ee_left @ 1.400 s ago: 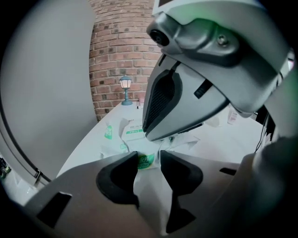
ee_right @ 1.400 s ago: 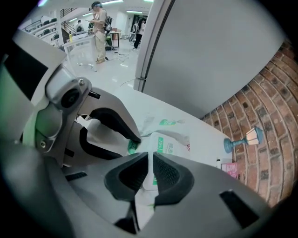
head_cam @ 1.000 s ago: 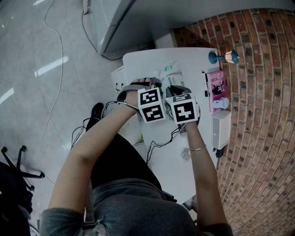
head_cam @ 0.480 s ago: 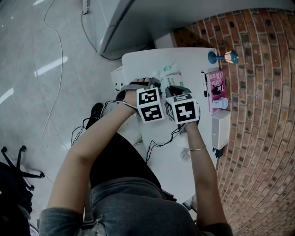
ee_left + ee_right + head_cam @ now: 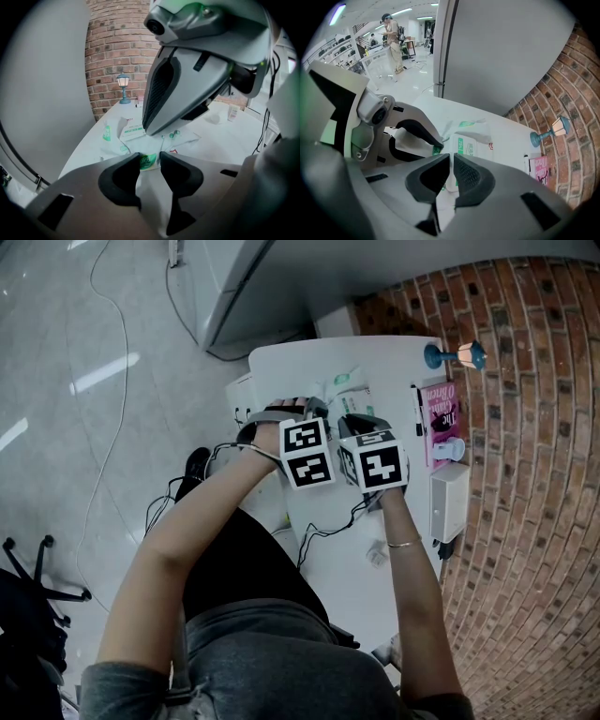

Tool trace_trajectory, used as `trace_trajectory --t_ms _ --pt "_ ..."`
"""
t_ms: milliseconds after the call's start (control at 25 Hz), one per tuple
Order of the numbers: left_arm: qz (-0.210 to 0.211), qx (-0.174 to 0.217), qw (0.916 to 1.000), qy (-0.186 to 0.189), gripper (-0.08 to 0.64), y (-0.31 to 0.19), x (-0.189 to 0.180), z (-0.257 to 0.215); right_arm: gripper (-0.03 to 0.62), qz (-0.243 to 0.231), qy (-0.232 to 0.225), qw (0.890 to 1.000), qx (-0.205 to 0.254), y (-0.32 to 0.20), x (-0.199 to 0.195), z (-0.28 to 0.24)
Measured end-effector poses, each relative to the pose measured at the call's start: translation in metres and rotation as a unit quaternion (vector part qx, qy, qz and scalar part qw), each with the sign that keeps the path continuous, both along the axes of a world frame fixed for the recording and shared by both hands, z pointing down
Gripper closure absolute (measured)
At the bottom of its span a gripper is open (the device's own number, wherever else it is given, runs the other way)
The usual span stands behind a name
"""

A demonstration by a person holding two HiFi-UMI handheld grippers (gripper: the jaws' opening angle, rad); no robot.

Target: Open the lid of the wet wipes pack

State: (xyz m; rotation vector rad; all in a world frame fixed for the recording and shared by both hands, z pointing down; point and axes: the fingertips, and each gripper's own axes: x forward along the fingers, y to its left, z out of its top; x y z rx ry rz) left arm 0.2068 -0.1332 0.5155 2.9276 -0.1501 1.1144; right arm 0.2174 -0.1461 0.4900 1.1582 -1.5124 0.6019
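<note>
The wet wipes pack (image 5: pixel 349 388) is white with green print and lies on the white table (image 5: pixel 403 362), just beyond both grippers. My left gripper (image 5: pixel 150 165) has the pack's near end (image 5: pixel 147 161) between its jaws, which are closing, and the white wrapper fills the gap. My right gripper (image 5: pixel 452 171) points steeply down beside it. Its jaws are almost together, pinching a thin white flap at the edge of the pack's lid (image 5: pixel 467 149). In the head view the marker cubes hide both sets of jaws.
A blue lamp figure (image 5: pixel 457 356), a pink book (image 5: pixel 441 418), a small tube (image 5: pixel 450 450) and a white box (image 5: pixel 448 502) line the table's right side by the brick wall. A cable (image 5: pixel 323 531) trails over the near edge. A grey cabinet (image 5: pixel 244 287) stands behind.
</note>
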Motion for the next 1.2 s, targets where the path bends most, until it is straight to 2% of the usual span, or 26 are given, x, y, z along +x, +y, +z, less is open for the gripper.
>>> trace_trajectory --t_ms 520,680,840,1200 --pt "0.003 0.003 1.0 -0.001 0.413 0.0 0.0 0.0 0.563 0.012 -0.011 1.0 0.002 0.0 -0.001 -0.004" --pt "0.009 0.007 0.9999 -0.012 0.416 0.0 -0.002 0.003 0.58 0.0 0.011 1.0 0.017 -0.003 0.015 -0.025" --pt "0.01 -0.001 0.9999 -0.011 0.417 0.0 -0.001 0.003 0.581 0.015 -0.001 1.0 0.022 -0.005 0.029 -0.035" --pt "0.006 0.014 0.9999 -0.006 0.417 0.0 -0.002 0.002 0.58 0.036 -0.016 0.998 0.051 -0.011 0.045 -0.039"
